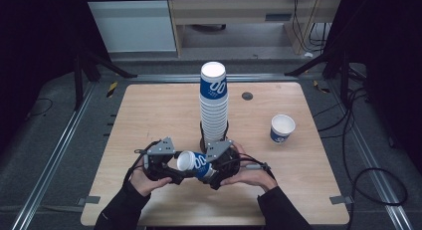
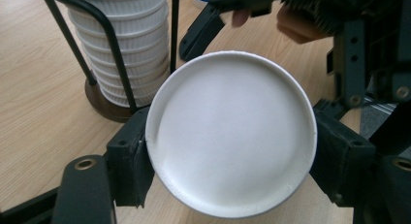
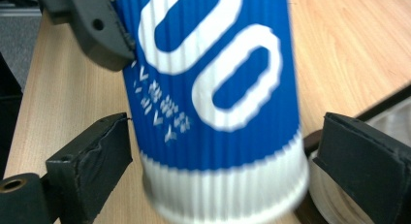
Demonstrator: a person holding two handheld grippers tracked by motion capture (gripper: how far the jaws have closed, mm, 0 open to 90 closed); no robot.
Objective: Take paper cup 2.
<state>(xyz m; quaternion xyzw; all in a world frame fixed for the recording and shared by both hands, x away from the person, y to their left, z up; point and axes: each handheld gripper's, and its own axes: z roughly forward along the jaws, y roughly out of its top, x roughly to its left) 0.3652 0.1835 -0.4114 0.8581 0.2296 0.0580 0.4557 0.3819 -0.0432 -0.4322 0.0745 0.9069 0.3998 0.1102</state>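
1 blue paper cup [image 1: 195, 163] lies sideways between both grippers, above the table's [image 1: 149, 120] near edge. Left gripper [image 2: 228, 151] clamps its rim; right gripper [image 3: 223, 156] stands apart, released. 1 cup [image 1: 282, 128] already stands alone; the stack [image 1: 214, 105] remains tall.

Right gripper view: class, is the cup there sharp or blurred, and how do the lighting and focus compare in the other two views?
Right gripper view: the blue cup is smeared, its edges soft. Left gripper view: the cup's white rim is crisp and evenly lit. High view: the table is bright, its surroundings dark.
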